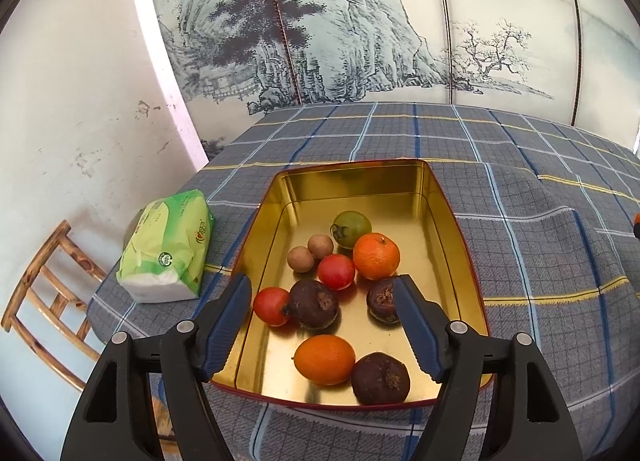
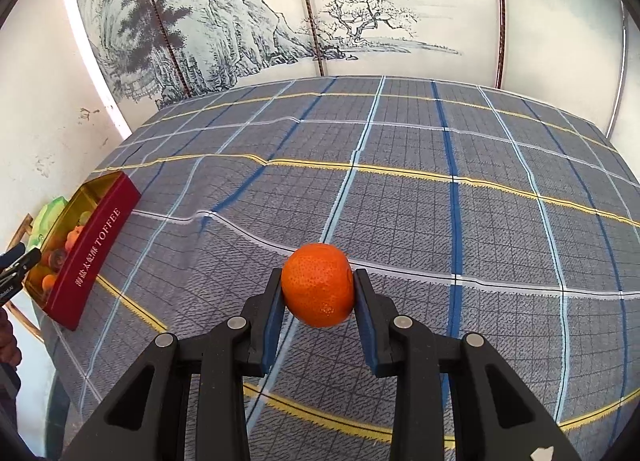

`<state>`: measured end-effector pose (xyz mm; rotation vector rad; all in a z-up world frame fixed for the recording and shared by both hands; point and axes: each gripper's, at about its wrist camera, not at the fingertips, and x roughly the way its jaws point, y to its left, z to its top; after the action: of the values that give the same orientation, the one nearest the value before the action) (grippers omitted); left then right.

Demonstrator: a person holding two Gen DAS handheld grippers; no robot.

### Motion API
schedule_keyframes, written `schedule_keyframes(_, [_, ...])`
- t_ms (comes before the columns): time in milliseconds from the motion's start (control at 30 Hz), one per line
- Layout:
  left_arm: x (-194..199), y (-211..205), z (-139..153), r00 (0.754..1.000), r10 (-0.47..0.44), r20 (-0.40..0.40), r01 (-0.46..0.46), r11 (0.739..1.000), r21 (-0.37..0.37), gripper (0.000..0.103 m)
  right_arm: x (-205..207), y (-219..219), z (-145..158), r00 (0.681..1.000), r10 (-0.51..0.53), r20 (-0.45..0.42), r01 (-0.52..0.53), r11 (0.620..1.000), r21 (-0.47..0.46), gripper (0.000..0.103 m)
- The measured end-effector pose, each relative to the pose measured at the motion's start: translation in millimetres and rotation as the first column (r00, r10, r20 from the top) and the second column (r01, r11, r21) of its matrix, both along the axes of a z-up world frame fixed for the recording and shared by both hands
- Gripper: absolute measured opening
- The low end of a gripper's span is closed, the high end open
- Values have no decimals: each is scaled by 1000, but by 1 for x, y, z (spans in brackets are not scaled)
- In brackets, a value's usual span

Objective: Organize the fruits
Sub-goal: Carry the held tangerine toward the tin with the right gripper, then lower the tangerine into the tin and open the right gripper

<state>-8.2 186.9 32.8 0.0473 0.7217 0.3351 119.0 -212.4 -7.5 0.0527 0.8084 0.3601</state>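
Observation:
A gold tin (image 1: 448,221) with red sides holds several fruits: a green tomato (image 1: 351,228), a mandarin (image 1: 376,256), two longans (image 1: 310,253), two red tomatoes (image 1: 272,306), three dark purple fruits (image 1: 314,303) and an orange fruit (image 1: 325,359). My left gripper (image 1: 322,281) hangs open over the tin's near half, with nothing pinched between its fingers. In the right wrist view my right gripper (image 2: 318,275) is shut on an orange mandarin (image 2: 318,285) over the plaid cloth, well right of the tin (image 2: 92,245). The left gripper's tip (image 2: 16,261) shows at that view's left edge.
A blue-grey plaid cloth (image 2: 440,221) covers the table. A green tissue pack (image 1: 168,245) lies left of the tin near the table's edge. A wooden chair (image 1: 44,293) stands beyond that edge. A painted screen (image 1: 340,41) backs the table.

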Motion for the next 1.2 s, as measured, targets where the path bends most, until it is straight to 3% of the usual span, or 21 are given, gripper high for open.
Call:
schedule_keyframes(667, [-21,7,3,1000,-17,11,18,999,-40,85,-20,39,20,996,87,16,-88,995,42,31])
schedule_keyframes(933, [-37,12,10,999,-43,23,44,998,-42,85,-31,91,36,976,214,33,-216,975,46,31])
schedule_keyframes(1200, [-41,18,13,999,-49,12,49,997,-67,85,-37,160,48,932,360,33,-362,928,85,31])
